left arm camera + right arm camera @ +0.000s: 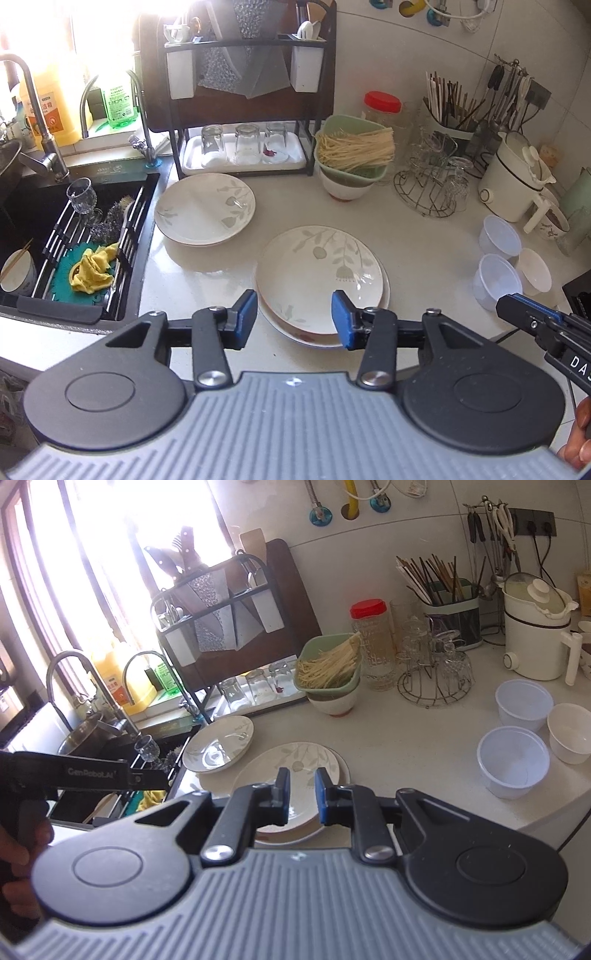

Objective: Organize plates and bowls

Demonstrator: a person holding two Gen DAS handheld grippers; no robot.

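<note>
Our left gripper (294, 319) hangs over the near rim of the stacked plates (321, 280), which lie flat on the worktop (424, 258); its fingers stand apart, gripping nothing. A lone plate (205, 208) lies far-left. Our right gripper (301, 797) has fingers nearly together, empty; three bowls (513, 760) sit right.

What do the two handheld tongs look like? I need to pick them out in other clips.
Both match: the left tongs and right tongs have black linkage arms with silver pivot bolts, blue pads on the fingers, and a grey ribbed body flanked by two round black housings. White lettering runs along each tool's side. No sleeves or cables show.
</note>
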